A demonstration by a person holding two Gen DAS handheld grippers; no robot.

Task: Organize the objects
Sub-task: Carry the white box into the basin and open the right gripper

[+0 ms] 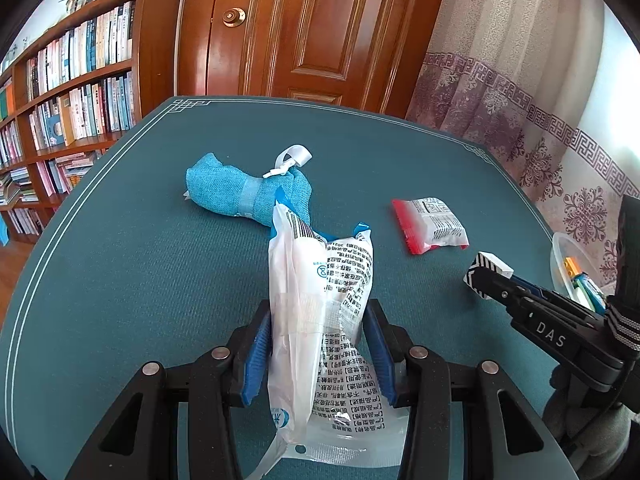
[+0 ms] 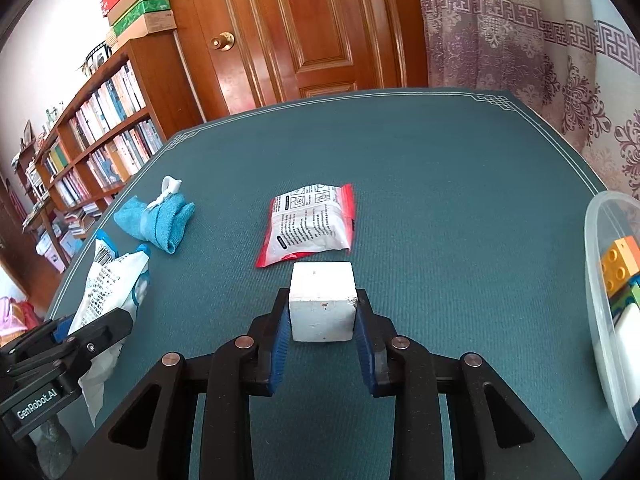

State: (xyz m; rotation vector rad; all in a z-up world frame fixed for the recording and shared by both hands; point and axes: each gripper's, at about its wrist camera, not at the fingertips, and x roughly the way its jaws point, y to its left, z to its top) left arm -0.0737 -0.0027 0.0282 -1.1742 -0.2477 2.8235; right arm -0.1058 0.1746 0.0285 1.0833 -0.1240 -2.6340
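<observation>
My left gripper is shut on a white plastic packet with printed text, held above the teal table; the packet also shows in the right wrist view. My right gripper is shut on a white cube; the cube shows in the left wrist view with a black-and-white patterned side. A rolled blue cloth with a white clip lies on the table beyond the packet. A red-and-white sachet lies just beyond the cube.
A clear plastic bin with coloured building blocks stands at the table's right edge; it also shows in the left wrist view. A bookshelf, a wooden door and a curtain lie beyond the table.
</observation>
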